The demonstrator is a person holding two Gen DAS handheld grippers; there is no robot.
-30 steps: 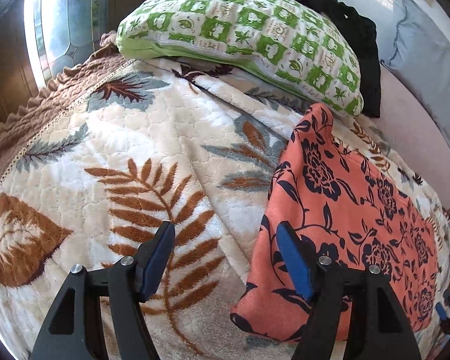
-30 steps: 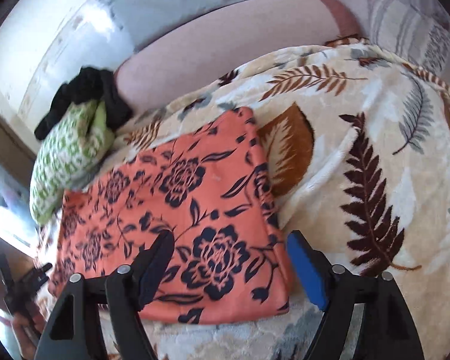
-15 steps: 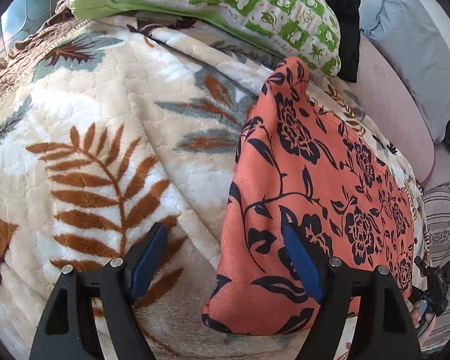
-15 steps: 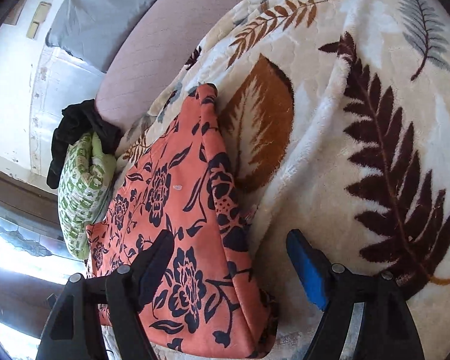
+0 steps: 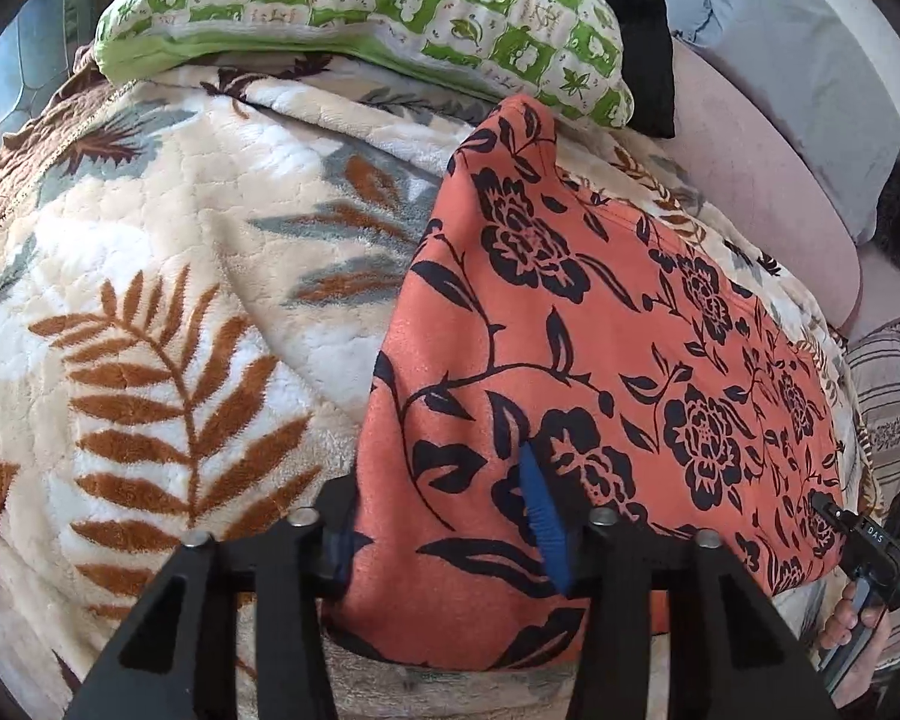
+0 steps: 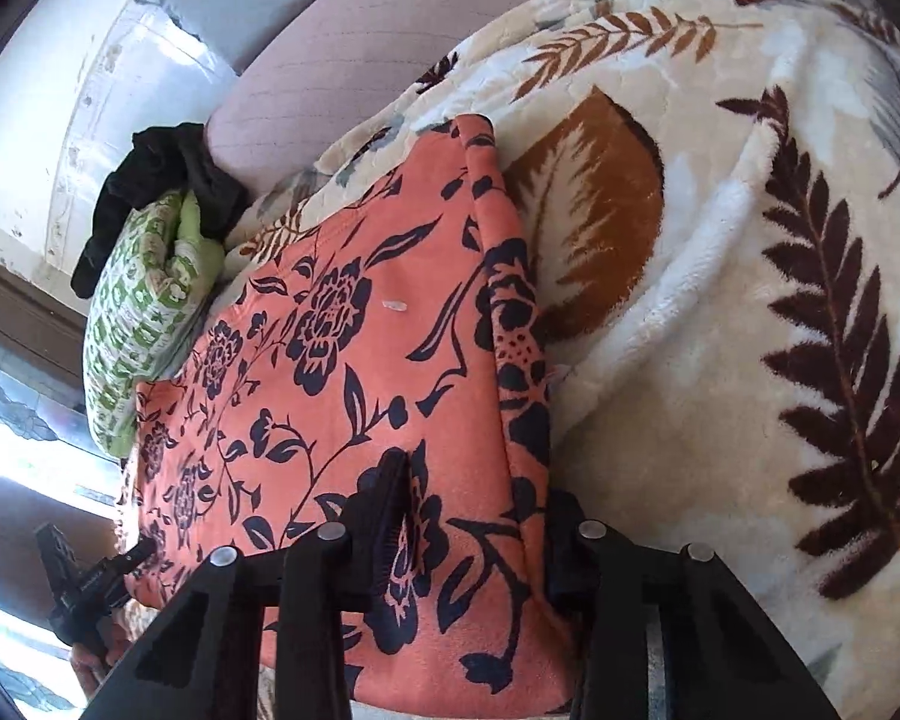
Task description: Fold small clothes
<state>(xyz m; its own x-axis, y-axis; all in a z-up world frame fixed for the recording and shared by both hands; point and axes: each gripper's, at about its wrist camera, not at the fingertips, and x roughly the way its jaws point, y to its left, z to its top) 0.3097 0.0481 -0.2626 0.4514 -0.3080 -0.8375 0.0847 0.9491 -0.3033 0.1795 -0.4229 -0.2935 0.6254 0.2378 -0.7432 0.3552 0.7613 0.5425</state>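
An orange cloth with black flowers lies flat on a leaf-patterned blanket; it also shows in the right wrist view. My left gripper is open, with its jaws on either side of the cloth's near left corner. One blue pad rests on top of the cloth. My right gripper is open and straddles the opposite near corner, with its left finger on the cloth.
A green checked pillow and a black garment lie at the head of the bed. A pink sheet and a grey pillow lie along the wall. The blanket spreads to the right of the cloth.
Both grippers have moved forward onto the near corners of the cloth. The jaws now straddle the cloth's edge instead of standing short of it.
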